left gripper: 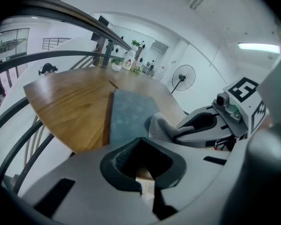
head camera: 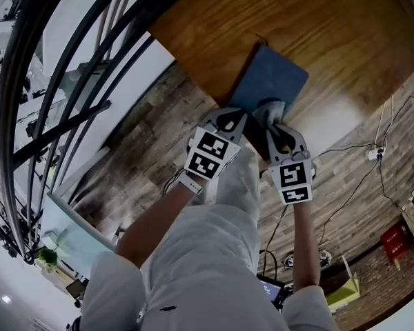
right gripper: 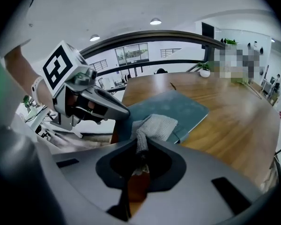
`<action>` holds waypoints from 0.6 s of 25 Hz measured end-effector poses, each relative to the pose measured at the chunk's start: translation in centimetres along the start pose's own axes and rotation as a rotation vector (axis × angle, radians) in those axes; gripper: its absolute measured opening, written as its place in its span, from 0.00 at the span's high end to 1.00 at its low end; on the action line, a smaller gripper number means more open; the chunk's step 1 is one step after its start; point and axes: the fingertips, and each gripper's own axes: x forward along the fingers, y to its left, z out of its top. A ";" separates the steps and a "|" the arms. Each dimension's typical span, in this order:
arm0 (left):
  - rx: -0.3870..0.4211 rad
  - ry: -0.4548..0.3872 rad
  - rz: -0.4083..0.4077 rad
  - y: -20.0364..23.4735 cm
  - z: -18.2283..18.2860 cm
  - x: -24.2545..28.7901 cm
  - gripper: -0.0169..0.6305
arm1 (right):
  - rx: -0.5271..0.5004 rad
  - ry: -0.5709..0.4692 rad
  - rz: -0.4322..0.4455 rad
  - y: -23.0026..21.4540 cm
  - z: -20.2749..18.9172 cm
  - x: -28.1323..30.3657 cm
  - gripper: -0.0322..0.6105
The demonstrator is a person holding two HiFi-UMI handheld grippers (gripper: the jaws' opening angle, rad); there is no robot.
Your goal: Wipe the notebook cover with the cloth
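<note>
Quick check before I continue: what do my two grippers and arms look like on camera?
The left gripper and right gripper are pale grey moulded shells with dark-lined jaw openings. Each carries a white cube printed with black square markers. The person wears pale short sleeves and a light band on the left wrist.

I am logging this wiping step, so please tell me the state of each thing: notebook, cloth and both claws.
notebook: closed, lying flat on the table.
cloth: bunched, resting on the notebook cover.
right claw: shut on the cloth.
left claw: shut, apparently empty.
</note>
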 end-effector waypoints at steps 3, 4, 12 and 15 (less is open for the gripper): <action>-0.029 0.003 -0.007 0.2 -0.1 0.1 0.95 | 0.016 0.002 0.013 0.6 -0.2 0.0 0.89; -0.039 0.002 -0.008 0.2 -0.1 0.1 0.95 | 0.017 0.002 0.019 0.8 -0.3 0.0 0.89; -0.066 0.021 0.003 0.7 0.0 -0.2 0.95 | 0.010 -0.003 0.045 2.0 0.1 -1.1 0.89; -0.076 0.030 0.016 1.0 -0.6 -0.9 0.95 | -0.027 -0.020 -0.002 1.1 1.2 -2.2 0.89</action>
